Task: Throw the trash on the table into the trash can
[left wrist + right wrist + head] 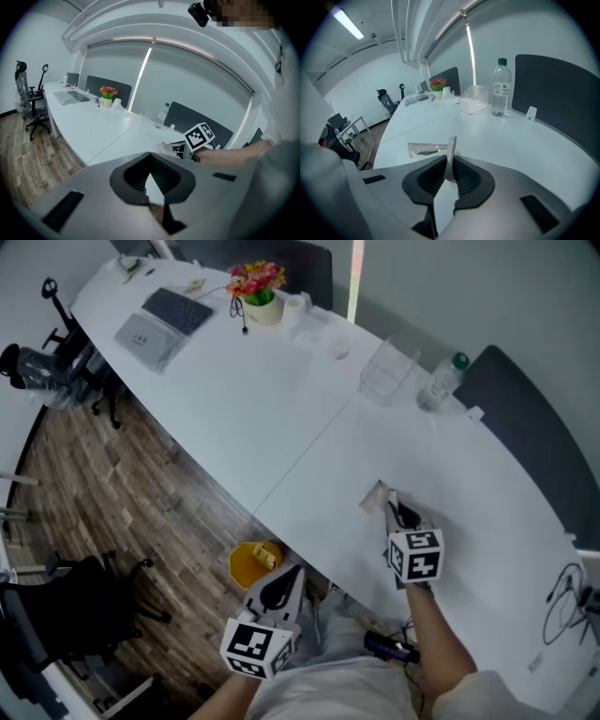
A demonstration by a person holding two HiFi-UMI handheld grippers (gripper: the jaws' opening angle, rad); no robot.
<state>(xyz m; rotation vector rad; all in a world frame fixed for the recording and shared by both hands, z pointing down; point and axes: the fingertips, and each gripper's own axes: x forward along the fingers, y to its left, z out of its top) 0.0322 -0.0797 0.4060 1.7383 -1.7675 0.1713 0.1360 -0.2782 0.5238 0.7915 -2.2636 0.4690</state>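
A silvery, flattened wrapper [425, 149] is clamped by one edge between the pads of my right gripper [449, 174]; the rest of it hangs out to the left, just above the white table [511, 140]. In the head view the right gripper [401, 515] is over the table's near part with the wrapper [375, 497] at its tip. A small yellow trash can [254, 563] stands on the wood floor under the table's edge. My left gripper [281, 589] hovers beside the can, off the table, jaws together and empty [149, 180].
At the table's far side stand a water bottle [442, 381] and a clear plastic box [387, 371]; farther left are a laptop [161, 320] and a flower pot [260, 292]. Black office chairs [56, 362] stand on the floor at left. Cables [567, 592] lie at the right.
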